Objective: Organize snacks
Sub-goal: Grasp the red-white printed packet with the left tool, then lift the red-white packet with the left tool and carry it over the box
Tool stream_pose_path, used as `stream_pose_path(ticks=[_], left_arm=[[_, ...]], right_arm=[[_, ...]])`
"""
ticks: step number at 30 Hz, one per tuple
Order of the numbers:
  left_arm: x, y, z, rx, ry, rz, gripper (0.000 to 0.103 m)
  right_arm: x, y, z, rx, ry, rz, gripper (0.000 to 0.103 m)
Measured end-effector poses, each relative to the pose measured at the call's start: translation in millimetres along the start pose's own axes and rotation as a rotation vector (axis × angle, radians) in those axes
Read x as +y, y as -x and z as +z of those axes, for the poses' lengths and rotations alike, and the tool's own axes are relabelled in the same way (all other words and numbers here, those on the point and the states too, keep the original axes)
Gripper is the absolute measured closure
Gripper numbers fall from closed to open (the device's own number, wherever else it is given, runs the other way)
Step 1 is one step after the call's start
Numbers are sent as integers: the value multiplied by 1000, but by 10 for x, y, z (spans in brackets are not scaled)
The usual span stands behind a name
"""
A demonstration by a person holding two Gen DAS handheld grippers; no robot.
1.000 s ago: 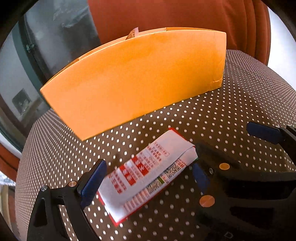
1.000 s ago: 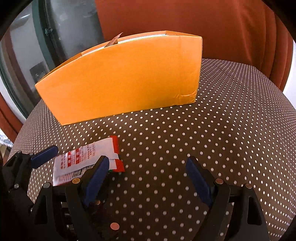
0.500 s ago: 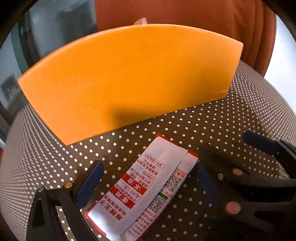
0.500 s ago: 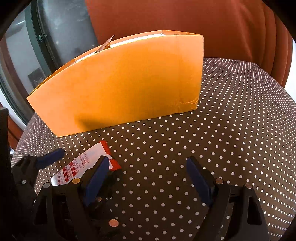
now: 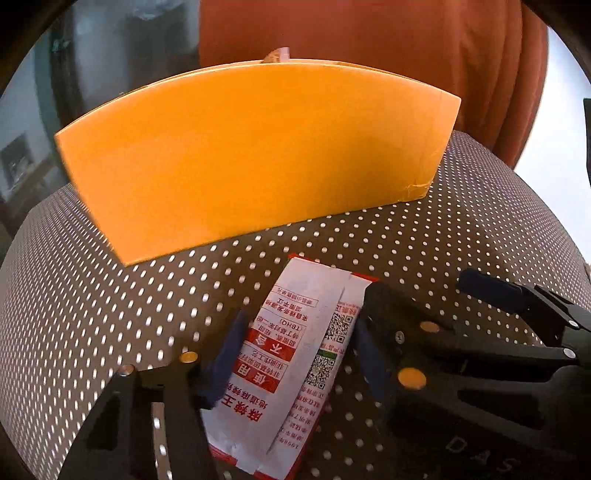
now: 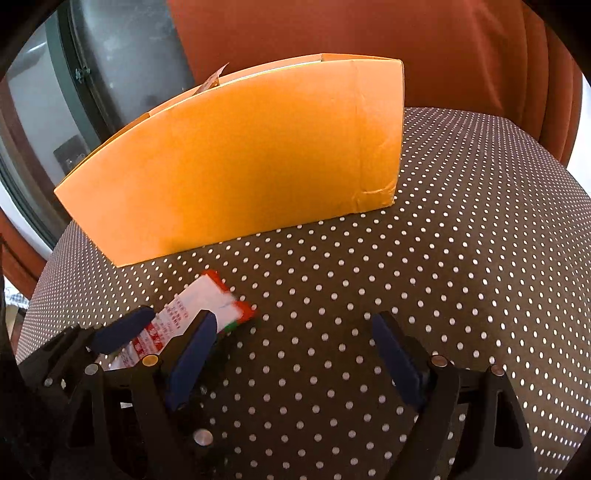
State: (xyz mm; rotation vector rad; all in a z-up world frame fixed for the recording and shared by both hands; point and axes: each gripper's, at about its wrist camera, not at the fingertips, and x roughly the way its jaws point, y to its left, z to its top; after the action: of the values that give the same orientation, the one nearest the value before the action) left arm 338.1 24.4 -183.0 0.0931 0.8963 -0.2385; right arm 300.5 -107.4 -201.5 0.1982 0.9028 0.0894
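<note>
Two grippers are working over one dotted tablecloth (image 5: 461,240) right now, and between them there's really just one loose snack to deal with. Going left to right: the left gripper (image 5: 295,354) is coming down over the single snack packet (image 5: 295,354), a white-and-red sachet with red printed text and two little QR squares, lying flat on the cloth just in front of the box. Its jaws are closing, with the packet sitting between the two blue pads (image 5: 225,354); the left pad is blurry and looks like it's at the packet's edge, but I can't tell if both pads are actually pressing yet. Behind all that, one orange cardboard box (image 5: 255,155) is standing upright on the table, and one corner of some wrapper (image 6: 216,78) is poking up over its rim, so at least one thing is sitting inside. Over on the right, the right gripper (image 6: 291,365) is hanging just beside the left one with its jaws spread wide and only bare polka-dot cloth between them. From its camera the same packet (image 6: 207,299) is showing at the left, between the left gripper's pads. One rust-orange curtain (image 6: 369,26) is hanging behind the table.
</note>
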Motion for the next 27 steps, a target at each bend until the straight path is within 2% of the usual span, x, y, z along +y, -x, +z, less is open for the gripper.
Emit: stream_pose_path(ticks=[9, 10, 14, 21, 22, 27], left_arm=[[-224, 280, -368, -16, 72, 57, 56], [-240, 395, -489, -19, 80, 61, 57], [-197, 599, -609, -32, 97, 92, 59], [-234, 904, -806, -37, 127, 81, 63], [-299, 849, -803, -41, 132, 82, 63], [-375, 1090, -864, -78, 124, 95, 63]], right_arm=[[-34, 122, -157, 19, 1, -11, 11], [-44, 138, -175, 21, 0, -12, 10], [-63, 189, -251, 35, 2, -17, 7], [-4, 376, -434, 28, 45, -29, 5], [10, 409, -453, 22, 50, -36, 5], [34, 641, -564, -15, 54, -38, 5]])
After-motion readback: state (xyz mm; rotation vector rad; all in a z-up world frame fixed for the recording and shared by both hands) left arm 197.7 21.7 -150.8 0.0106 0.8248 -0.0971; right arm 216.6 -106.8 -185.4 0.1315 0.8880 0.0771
